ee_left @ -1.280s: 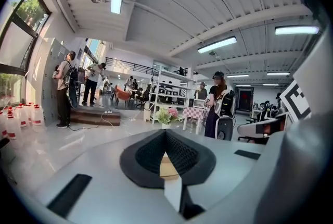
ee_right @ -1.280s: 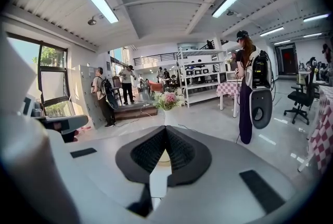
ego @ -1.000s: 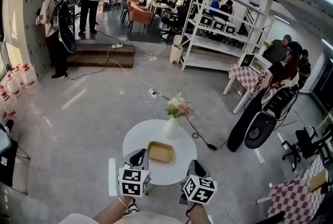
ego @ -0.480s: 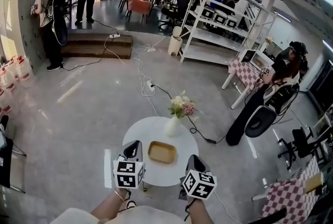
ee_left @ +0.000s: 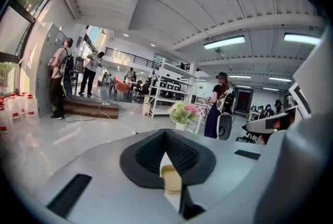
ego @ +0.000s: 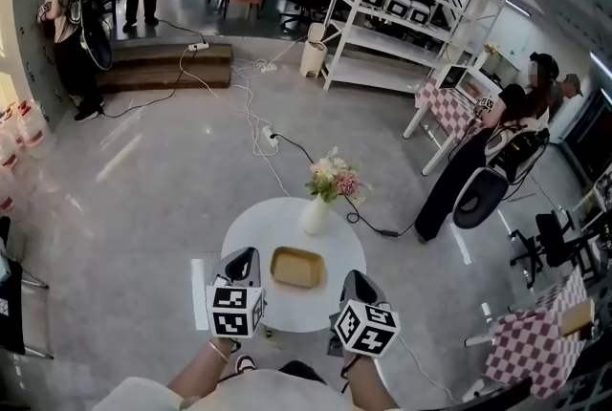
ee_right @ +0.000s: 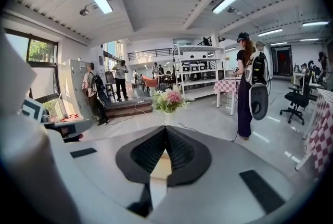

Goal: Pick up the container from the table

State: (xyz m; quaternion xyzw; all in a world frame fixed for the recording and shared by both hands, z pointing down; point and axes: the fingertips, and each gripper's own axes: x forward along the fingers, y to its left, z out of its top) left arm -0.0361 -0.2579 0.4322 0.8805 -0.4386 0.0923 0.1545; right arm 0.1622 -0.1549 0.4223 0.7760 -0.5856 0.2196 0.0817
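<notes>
Head view: round white table (ego: 277, 227) on a grey floor (ego: 143, 189). The container (ego: 296, 267), a shallow tan tray, lies flat on the table, toward the near edge and about centred. A white vase (ego: 315, 216) with flowers (ego: 333, 180) stands behind it near the far edge, apart from it.

The left gripper (ego: 244, 256) is over the near-left rim of the table, just beside the container's left end and not touching it. In the left gripper view its tips (ee_left: 165, 134) meet with nothing pinched. The container (ee_left: 171, 178) shows past the tips, low in the gap between the pads, and the flowers (ee_left: 183, 112) show further off.

The right gripper (ego: 354, 280) is at the near-right rim, near the container's right end but clear of it. In the right gripper view its jaws are clenched together, tips (ee_right: 165, 129) touching and holding nothing, with the flowers (ee_right: 167, 99) straight ahead.

Both grippers point forward and slightly down with the container between them, and a marker cube sits on the back of each. The person's forearms show at the bottom edge.

Background: a white shelving rack (ego: 402, 8), a checkered table (ego: 449, 108), cables (ego: 258, 127) across the floor, a low wooden step (ego: 167, 67) and several people standing around.
</notes>
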